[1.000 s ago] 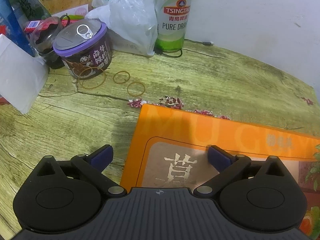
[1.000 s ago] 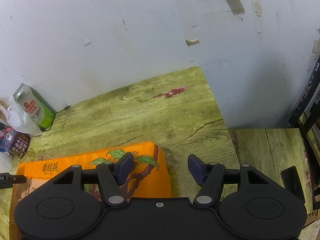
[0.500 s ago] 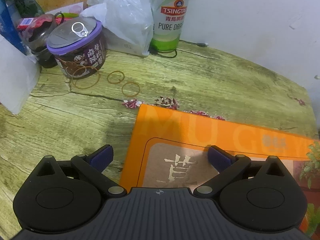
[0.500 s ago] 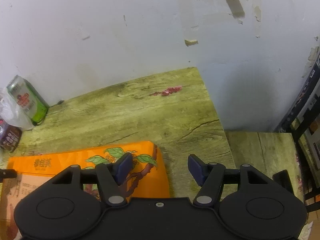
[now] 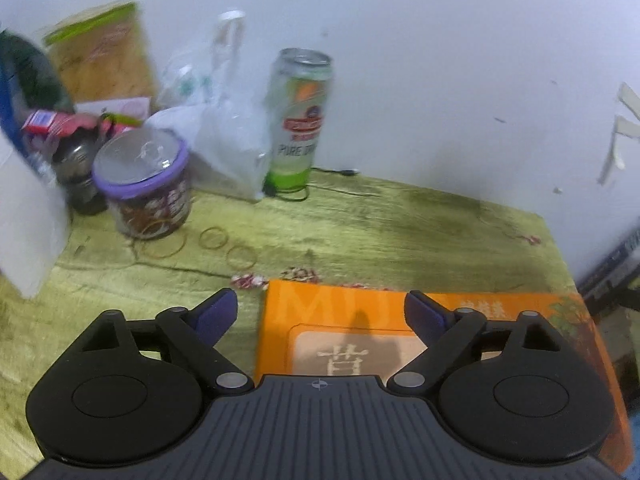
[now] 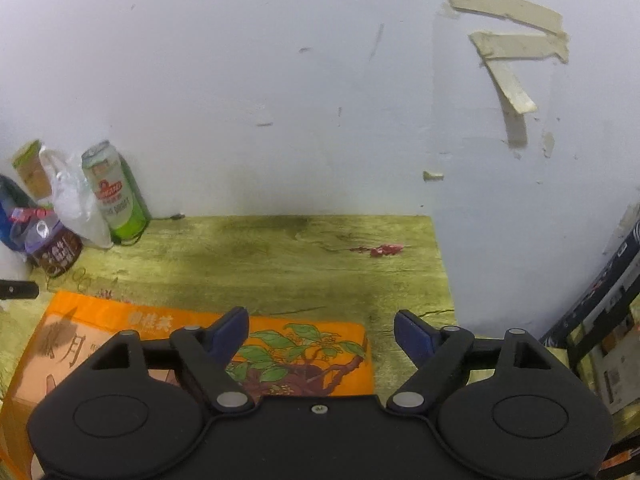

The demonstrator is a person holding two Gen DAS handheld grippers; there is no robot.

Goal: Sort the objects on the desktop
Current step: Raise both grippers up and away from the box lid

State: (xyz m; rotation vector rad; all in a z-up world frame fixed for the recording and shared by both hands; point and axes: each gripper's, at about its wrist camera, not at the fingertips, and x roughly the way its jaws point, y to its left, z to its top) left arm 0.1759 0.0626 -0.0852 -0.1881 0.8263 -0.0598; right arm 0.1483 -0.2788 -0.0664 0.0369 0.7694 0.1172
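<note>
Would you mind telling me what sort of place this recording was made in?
Probably a lived-in home or dorm corner: a worn wood-grain table pushed against a scuffed white wall, cluttered with a beer can, a plastic bag, a snack tub and an orange box.

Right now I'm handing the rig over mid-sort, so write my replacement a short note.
Left gripper: open, holding nothing, jaws just narrowed a little.
Right gripper: open, holding nothing, jaws just widened.
Orange box lies flat on the table, below both grippers.
Beer can, purple-lidded can and plastic bag stand clustered at the wall; three rubber bands lie loose before them.
Done: box set down, it seems. Left: the loose bands and the cluster, probably.
</note>
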